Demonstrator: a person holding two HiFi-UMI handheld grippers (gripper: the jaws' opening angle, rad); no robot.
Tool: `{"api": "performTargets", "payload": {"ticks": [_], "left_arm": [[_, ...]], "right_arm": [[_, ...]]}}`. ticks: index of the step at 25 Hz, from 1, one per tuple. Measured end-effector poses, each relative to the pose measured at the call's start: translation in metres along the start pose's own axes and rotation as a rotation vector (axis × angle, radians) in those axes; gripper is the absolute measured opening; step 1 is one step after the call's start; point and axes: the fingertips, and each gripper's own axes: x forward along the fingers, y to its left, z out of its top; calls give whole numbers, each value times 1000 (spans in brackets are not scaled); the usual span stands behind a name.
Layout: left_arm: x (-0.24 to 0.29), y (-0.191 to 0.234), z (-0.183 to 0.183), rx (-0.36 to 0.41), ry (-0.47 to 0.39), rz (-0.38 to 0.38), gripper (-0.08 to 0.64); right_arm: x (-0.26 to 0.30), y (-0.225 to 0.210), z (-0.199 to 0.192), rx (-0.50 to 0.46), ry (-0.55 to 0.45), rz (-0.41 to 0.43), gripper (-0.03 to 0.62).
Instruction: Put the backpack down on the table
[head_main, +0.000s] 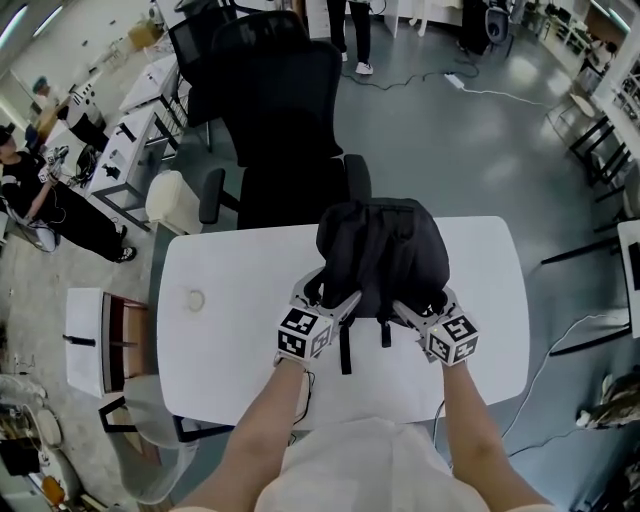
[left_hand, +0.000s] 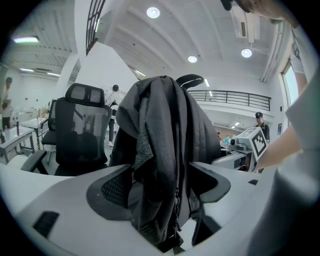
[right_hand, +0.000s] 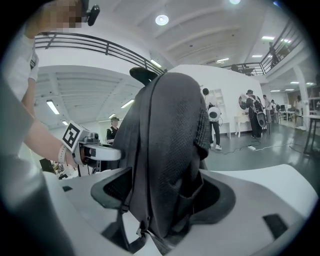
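A black backpack stands upright on the white table, near its far edge, with loose straps trailing toward me. My left gripper is at the pack's near left side and my right gripper at its near right. In the left gripper view the jaws stand wide, and a shoulder strap of the backpack hangs between them without being pinched. The right gripper view shows the same: wide jaws around a strap of the backpack, which leans on the right-hand jaw.
A black office chair is pushed up to the table's far side. A small round ring lies on the table at the left. A white cabinet stands left of the table. People stand and sit farther off.
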Motion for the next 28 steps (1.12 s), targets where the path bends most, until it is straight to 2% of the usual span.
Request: {"api": "performTargets", "payload": {"ticks": [10,15,19,22,26,28], "left_arm": [[-36,11,-3,-17,-16,39,356],[-60,14,1,-14,-25,72,353],[-73,19,4,-7,-38,90,344],[-85,21,14,-20,-82,123,315],[-103,23,33,-78,-180,157,227],[-110,24,39,-76,-197,160,211]], "right_arm": [[-28,-3,-8,32,-1,-85,345],[-54,-5,-5,81,-40,-141,346],[-66,-4,1,85,-73,-170,345],[-73,-2,11,84,-101,-188,345],[-83,1,26,81,-149,-208,345],[-87,1,32,86,-168,-216,322]]}}
